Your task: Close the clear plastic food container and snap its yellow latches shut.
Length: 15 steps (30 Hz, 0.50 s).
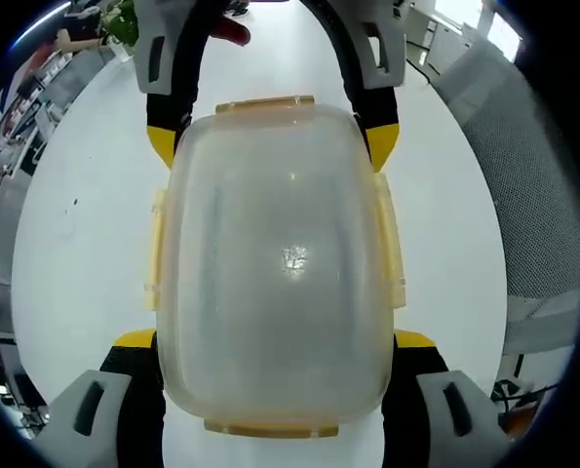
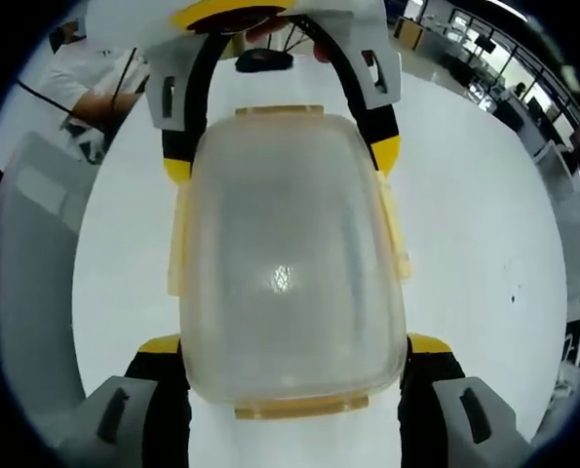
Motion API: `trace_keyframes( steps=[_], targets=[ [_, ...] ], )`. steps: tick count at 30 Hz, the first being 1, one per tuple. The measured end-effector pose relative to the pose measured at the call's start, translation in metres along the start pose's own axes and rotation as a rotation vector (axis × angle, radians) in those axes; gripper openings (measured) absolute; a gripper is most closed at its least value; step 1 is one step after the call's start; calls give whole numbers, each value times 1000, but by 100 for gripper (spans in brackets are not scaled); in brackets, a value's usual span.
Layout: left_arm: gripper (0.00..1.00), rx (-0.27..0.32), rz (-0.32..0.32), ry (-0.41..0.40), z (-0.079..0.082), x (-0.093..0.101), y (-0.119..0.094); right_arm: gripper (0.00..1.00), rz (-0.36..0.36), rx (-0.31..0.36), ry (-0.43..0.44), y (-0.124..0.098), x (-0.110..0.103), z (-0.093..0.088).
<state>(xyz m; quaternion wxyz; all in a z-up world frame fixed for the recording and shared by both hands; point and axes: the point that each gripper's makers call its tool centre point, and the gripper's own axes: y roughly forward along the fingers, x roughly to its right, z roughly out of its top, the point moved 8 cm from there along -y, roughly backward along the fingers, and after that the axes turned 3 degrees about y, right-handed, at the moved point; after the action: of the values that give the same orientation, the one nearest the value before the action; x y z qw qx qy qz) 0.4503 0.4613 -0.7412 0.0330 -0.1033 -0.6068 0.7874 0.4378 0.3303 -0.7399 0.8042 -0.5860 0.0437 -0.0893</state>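
The clear plastic container (image 1: 280, 253) lies on the white table with its lid on top. Yellow latches show along its long sides (image 1: 393, 244) and at both ends (image 1: 266, 102); I cannot tell whether they are snapped. My left gripper (image 1: 275, 341) is open, its yellow-tipped jaws spread wide on either side of the near end. From the far end my right gripper (image 1: 273, 138) straddles the container the same way. In the right gripper view the container (image 2: 290, 263) sits between the right gripper (image 2: 291, 343) and the left gripper (image 2: 282, 161) opposite.
The white table (image 1: 85, 224) is round. A grey mesh chair (image 1: 528, 195) stands at its edge, also the grey chair (image 2: 26, 283). A person in a white shirt (image 2: 75, 78) sits beyond it. A hand (image 1: 229, 29) holds the far gripper.
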Motion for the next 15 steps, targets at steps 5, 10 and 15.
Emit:
trace_keyframes(
  steps=[5, 10, 15],
  targets=[
    [94, -25, 8, 10, 2, 1, 0, 91, -34, -43, -96, 2, -1, -3],
    [97, -29, 30, 5, 1, -2, 0, 90, -36, -16, -91, -1, 1, -2],
    [99, -25, 19, 3, 2, 2, -2, 90, -35, 89, -34, -13, 7, 8]
  ],
)
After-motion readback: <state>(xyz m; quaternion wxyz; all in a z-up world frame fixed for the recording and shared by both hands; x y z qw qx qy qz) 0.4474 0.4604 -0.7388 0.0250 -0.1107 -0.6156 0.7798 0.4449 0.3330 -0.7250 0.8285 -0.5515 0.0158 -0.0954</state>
